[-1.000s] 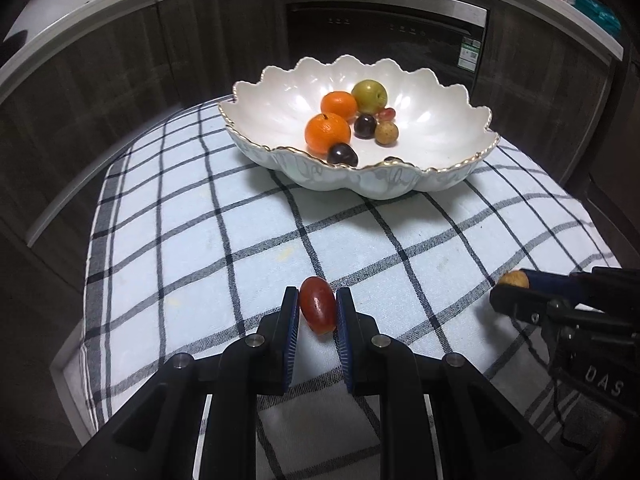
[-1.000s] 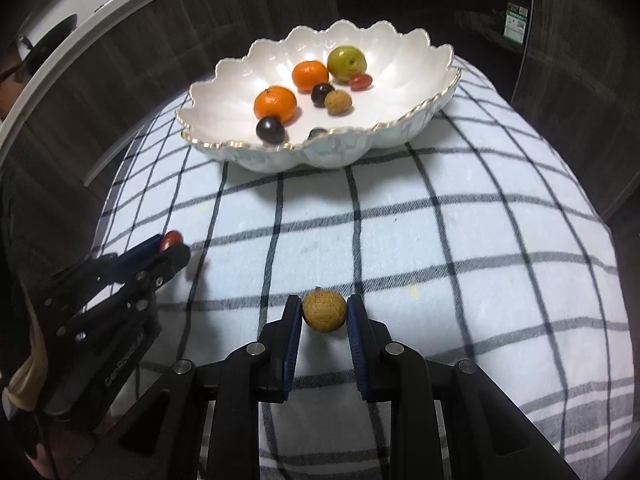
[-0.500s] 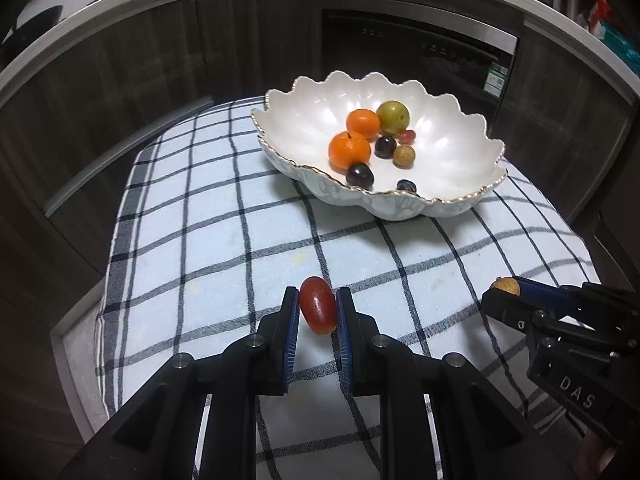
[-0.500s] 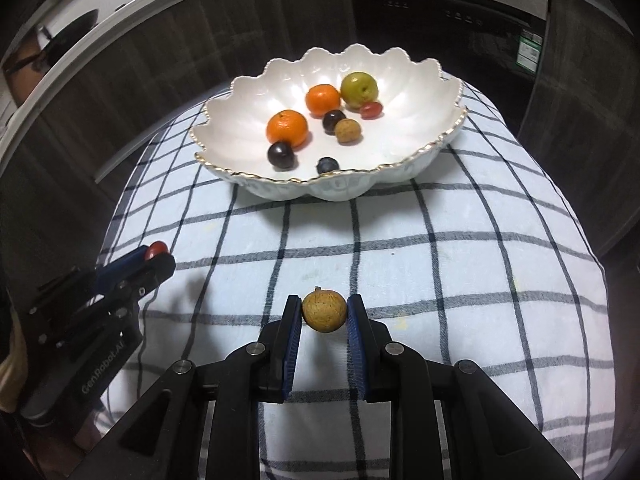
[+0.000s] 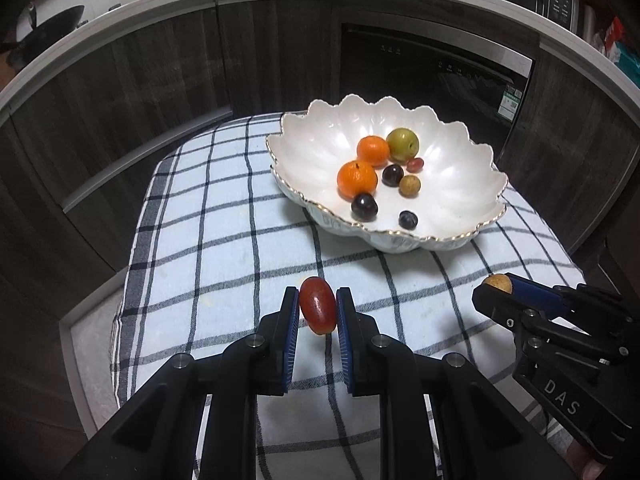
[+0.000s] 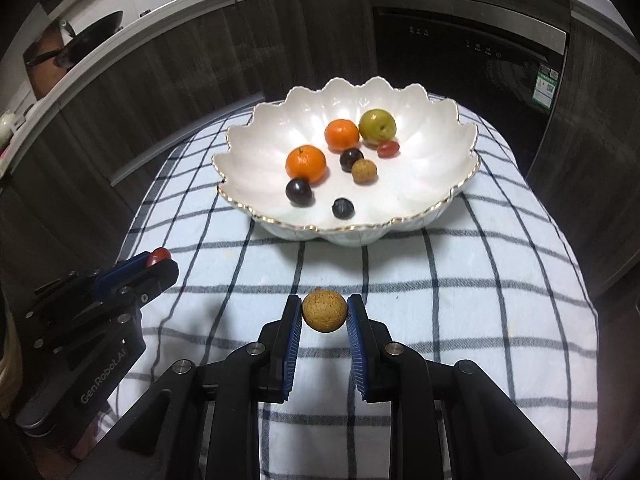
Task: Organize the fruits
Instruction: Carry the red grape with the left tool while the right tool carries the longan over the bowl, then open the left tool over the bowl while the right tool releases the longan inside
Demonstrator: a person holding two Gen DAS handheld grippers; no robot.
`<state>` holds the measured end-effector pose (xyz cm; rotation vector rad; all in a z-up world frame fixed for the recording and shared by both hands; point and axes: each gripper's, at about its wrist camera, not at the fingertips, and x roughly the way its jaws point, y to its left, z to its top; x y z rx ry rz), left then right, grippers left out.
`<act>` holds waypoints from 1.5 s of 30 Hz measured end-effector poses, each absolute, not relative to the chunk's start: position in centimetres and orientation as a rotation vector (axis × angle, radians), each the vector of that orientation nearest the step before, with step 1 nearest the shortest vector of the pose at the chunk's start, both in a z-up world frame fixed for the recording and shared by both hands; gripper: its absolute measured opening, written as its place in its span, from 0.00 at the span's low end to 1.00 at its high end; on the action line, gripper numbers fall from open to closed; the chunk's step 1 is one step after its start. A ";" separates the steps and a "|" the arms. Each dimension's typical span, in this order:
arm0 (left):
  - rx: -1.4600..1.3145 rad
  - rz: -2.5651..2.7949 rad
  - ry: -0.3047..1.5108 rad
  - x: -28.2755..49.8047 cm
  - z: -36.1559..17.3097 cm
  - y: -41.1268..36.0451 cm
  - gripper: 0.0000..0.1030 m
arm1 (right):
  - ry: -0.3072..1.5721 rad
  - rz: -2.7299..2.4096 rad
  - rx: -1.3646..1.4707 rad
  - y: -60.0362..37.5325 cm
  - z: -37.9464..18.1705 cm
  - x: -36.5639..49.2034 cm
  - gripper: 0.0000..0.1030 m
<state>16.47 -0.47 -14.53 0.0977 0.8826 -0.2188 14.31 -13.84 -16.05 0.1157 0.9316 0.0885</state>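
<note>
My left gripper point(image 5: 318, 312) is shut on a red grape tomato point(image 5: 317, 311), held above the checked cloth in front of the bowl. My right gripper point(image 6: 324, 314) is shut on a round brown longan point(image 6: 324, 311), also above the cloth. Each gripper shows in the other's view: the right gripper point(image 5: 494, 286) at the right edge, the left gripper point(image 6: 160, 260) at the left. The white scalloped bowl point(image 5: 472, 184) with a gold rim point(image 6: 432, 208) holds two oranges point(image 6: 306, 163), a green fruit point(image 6: 377, 127), dark grapes, a longan and a small red tomato.
A white cloth with black checks point(image 5: 224, 216) covers the small table point(image 6: 500, 280). Dark wood cabinets point(image 5: 120, 92) and a built-in appliance point(image 5: 440, 68) stand close behind, under a pale counter. A wok point(image 6: 80, 40) sits on the counter at the upper left.
Both grippers have risen with their fruit still held, so the bowl sits lower in both views and more of its inside shows. Both wrists have rolled a little.
</note>
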 end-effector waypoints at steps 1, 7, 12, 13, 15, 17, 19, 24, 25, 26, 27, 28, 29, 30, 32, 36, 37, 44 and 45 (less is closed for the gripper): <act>0.096 -0.216 0.881 16.6 -14.3 -0.6 0.19 | 0.929 0.089 0.117 -14.0 -15.9 14.5 0.24; 0.086 -0.211 0.870 17.2 -13.3 -1.5 0.19 | 0.905 0.091 0.106 -14.8 -14.9 15.3 0.24; 0.081 -0.216 0.856 17.9 -12.4 -2.6 0.19 | 0.885 0.085 0.101 -15.9 -14.1 16.2 0.24; 0.081 -0.217 0.851 18.1 -12.2 -2.8 0.19 | 0.881 0.083 0.098 -16.1 -13.9 16.3 0.24; 0.083 -0.220 0.843 18.4 -11.8 -3.3 0.19 | 0.871 0.079 0.079 -16.5 -13.5 16.6 0.24; 0.088 -0.222 0.836 18.8 -11.4 -3.8 0.19 | 0.861 0.077 0.070 -16.8 -13.1 17.0 0.24; 0.092 -0.225 0.831 19.1 -11.2 -4.2 0.19 | 0.859 0.082 0.056 -17.2 -12.7 17.5 0.24; 0.097 -0.228 0.822 20.1 -10.6 -5.0 0.19 | 0.859 0.090 0.032 -17.7 -12.3 18.6 0.24; 0.096 -0.228 0.821 20.4 -10.5 -5.1 0.19 | 0.862 0.092 0.028 -17.8 -12.2 18.9 0.24; 0.093 -0.227 0.821 20.7 -10.4 -5.2 0.19 | 0.861 0.091 0.023 -17.9 -12.2 19.1 0.24; 0.091 -0.227 0.822 20.9 -10.3 -5.3 0.19 | 0.860 0.090 0.019 -17.9 -12.1 19.3 0.24; 0.090 -0.228 0.823 21.2 -10.3 -5.4 0.19 | 0.857 0.090 0.016 -18.1 -11.9 19.6 0.24; 0.091 -0.229 0.823 21.4 -10.2 -5.6 0.19 | 0.856 0.090 0.017 -18.2 -11.8 19.8 0.24; 0.093 -0.228 0.823 21.6 -10.1 -5.7 0.19 | 0.855 0.090 0.018 -18.3 -11.8 19.9 0.24; 0.092 -0.225 0.826 22.1 -10.1 -6.0 0.19 | 0.850 0.091 0.016 -18.6 -11.5 20.4 0.24; 0.079 -0.219 0.829 23.0 -10.2 -6.5 0.19 | 0.842 0.098 0.015 -19.2 -11.2 21.5 0.24; 0.074 -0.217 0.830 23.3 -10.2 -6.6 0.19 | 0.840 0.100 0.012 -19.3 -11.2 21.7 0.24; 0.033 -0.196 0.849 25.2 -10.6 -6.8 0.19 | 0.847 0.114 0.011 -20.2 -11.2 24.2 0.24; 0.025 -0.197 0.853 25.5 -10.6 -6.7 0.19 | 0.846 0.115 0.009 -20.3 -11.2 24.4 0.24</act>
